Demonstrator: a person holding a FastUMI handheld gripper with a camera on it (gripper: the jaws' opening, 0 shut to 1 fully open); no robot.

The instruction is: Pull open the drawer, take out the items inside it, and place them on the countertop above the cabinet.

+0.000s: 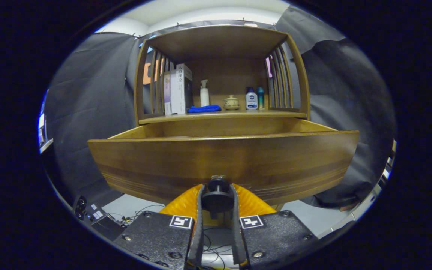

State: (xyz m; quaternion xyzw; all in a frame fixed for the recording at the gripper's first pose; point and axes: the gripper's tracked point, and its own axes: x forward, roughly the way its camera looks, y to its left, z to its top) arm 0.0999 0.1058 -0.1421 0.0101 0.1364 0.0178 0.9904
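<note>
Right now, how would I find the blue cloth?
Look at the wooden cabinet beyond the open drawer, whose knob the claw grips. On its countertop, beside the books, lies the cloth: the only soft, flat blue thing.

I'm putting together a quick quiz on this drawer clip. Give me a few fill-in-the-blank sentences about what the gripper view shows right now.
1. The gripper has both fingers pressed on the drawer's round black ____.
2. The wooden drawer is pulled ____ from the cabinet.
3. On the countertop, the folded cloth beside the books is ____ in colour.
4. The white pump bottle stands between the books and the small lidded ____.

Missing words: knob; open; blue; jar
</note>
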